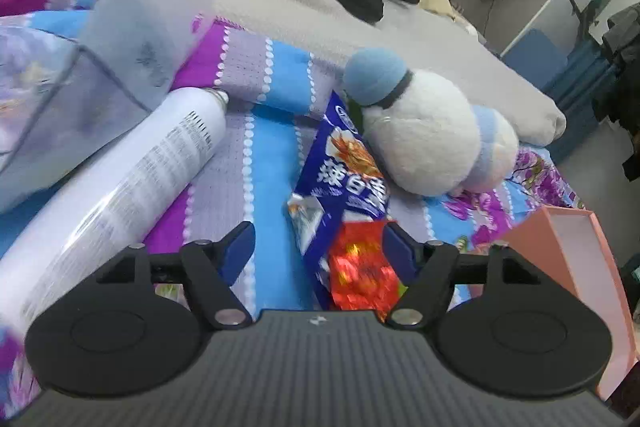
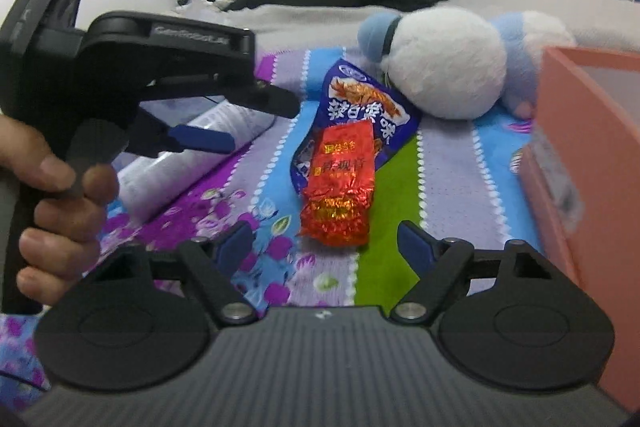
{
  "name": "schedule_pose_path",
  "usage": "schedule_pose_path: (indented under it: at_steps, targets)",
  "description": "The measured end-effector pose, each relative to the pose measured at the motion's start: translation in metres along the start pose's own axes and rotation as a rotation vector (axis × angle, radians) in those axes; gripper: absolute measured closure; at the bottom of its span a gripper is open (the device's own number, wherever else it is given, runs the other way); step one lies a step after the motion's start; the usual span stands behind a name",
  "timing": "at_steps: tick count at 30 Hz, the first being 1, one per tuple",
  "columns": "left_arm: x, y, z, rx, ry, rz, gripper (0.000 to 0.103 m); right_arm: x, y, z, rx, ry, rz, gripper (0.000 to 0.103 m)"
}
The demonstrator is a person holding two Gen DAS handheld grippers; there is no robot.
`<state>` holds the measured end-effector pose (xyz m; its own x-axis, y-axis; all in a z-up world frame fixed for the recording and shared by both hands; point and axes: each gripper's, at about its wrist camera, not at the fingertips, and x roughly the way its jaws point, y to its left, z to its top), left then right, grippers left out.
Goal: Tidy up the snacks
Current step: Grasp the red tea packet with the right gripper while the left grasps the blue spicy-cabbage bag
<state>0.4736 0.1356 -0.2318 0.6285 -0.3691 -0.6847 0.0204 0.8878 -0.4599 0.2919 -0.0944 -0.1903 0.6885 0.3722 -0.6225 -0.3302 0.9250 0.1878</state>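
The red packet (image 2: 338, 183) lies on the blue packet (image 2: 360, 95), before the plush toy (image 2: 448, 63).

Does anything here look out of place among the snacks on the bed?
Yes. A white spray can and a plush toy lie beside the red packet and blue packet; neither is a snack.

I see soft, even room light with no hard shadows. Both pictures are smeary with blur, worst at the edges, where straight lines bend. The white bottle (image 1: 120, 183) has a shiny streak, and the red packet (image 2: 340, 183) glitters.
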Motion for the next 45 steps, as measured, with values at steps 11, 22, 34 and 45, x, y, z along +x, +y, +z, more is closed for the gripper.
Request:
schedule_pose_path:
  at_steps: [11, 22, 34, 45]
  targets:
    - [0.065, 0.018, 0.021, 0.037, 0.057, -0.069, 0.041, 0.055, 0.002, 0.005, -0.054, 0.03, -0.081, 0.041]
    - [0.08, 0.0, 0.021, 0.092, 0.07, -0.056, 0.04, 0.028, 0.001, 0.005, -0.043, 0.027, -0.16, 0.048]
    - [0.074, -0.03, 0.004, 0.153, 0.132, -0.048, 0.062, -0.002, -0.01, -0.005, -0.072, 0.048, -0.191, 0.048]
    - [0.03, -0.044, -0.044, 0.103, 0.179, -0.014, 0.086, -0.045, -0.008, -0.019, -0.108, 0.078, -0.196, 0.048]
